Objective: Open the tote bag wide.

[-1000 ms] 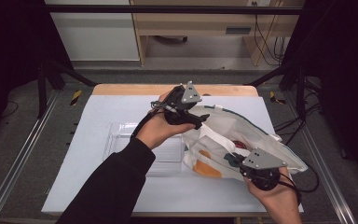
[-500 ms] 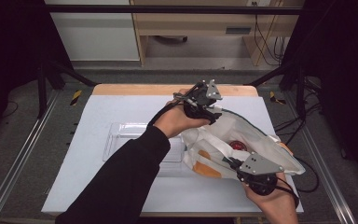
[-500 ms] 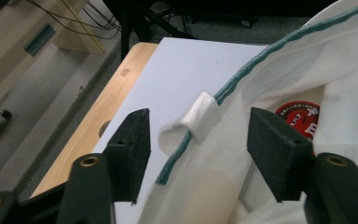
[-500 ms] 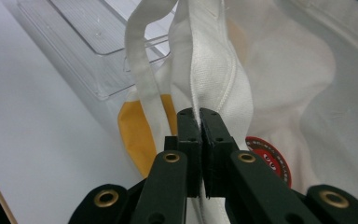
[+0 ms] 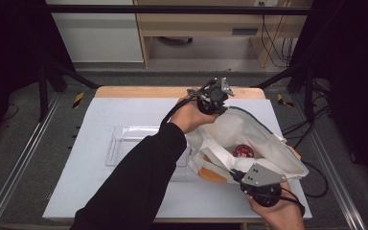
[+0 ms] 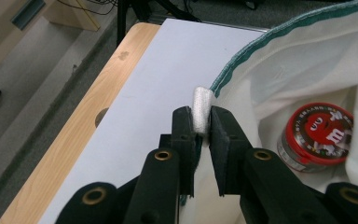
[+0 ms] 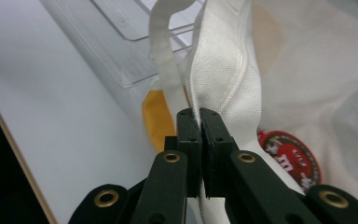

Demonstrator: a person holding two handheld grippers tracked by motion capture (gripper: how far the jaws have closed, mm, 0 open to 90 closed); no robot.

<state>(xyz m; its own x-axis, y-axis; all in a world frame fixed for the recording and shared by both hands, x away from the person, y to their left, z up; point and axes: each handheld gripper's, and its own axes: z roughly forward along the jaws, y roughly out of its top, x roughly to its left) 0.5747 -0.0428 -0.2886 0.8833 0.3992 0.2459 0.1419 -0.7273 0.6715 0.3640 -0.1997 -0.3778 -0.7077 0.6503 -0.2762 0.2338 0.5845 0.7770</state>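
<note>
Change: left gripper (image 5: 214, 96), clamped on bag rim, has lifted toward table's far edge vs 1 s ago, so the mouth gapes wider.
Right gripper (image 5: 262, 184): pinching near rim w/ jaws closed.
Tote bag (image 5: 249, 134): lying right of clear tray (image 5: 124, 143), holds red-lidded jar (image 6: 318, 135).

From my left gripper view I read a white "m" on the red lid (image 6: 320, 131) of the jar in my bag (image 6: 303, 60). Nothing else is legible.
</note>
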